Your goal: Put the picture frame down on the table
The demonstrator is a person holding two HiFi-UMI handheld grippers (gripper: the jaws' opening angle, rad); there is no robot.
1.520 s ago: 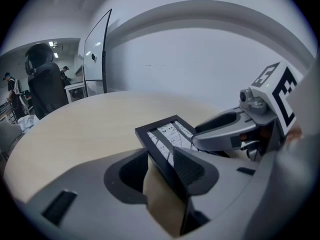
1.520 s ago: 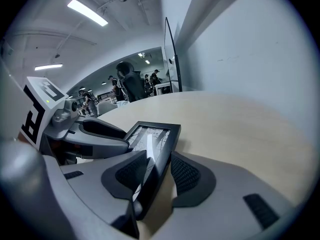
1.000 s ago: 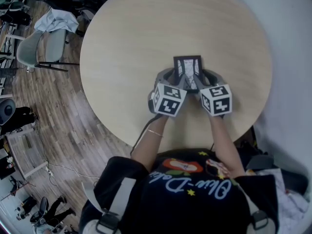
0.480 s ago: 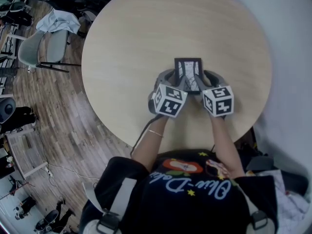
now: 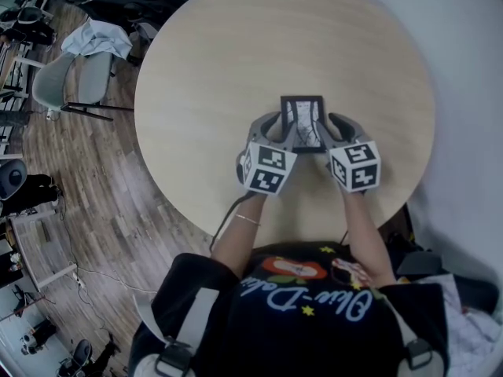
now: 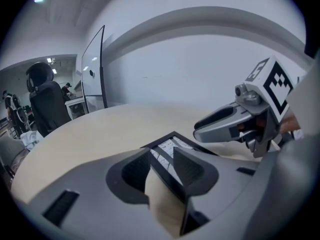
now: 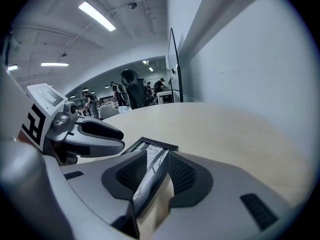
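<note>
A: Anything hidden?
B: The picture frame's (image 5: 303, 122) near edge is behind both grippers. Can't tell if its far edge touches the table (image 5: 236, 61).
A: Grippers versus frame?
B: The left gripper (image 5: 281, 134) is at the frame's left edge and the right gripper (image 5: 325, 136) is at its right edge. Both jaw pairs are narrow, pinching the frame, which sits slanted between the pads.
A: Surface, room?
B: Round pale-wood table under the frame. Grey chair (image 5: 71, 77) and plank floor (image 5: 94, 195) well apart from the frame; white wall (image 5: 471, 69) past it.
</note>
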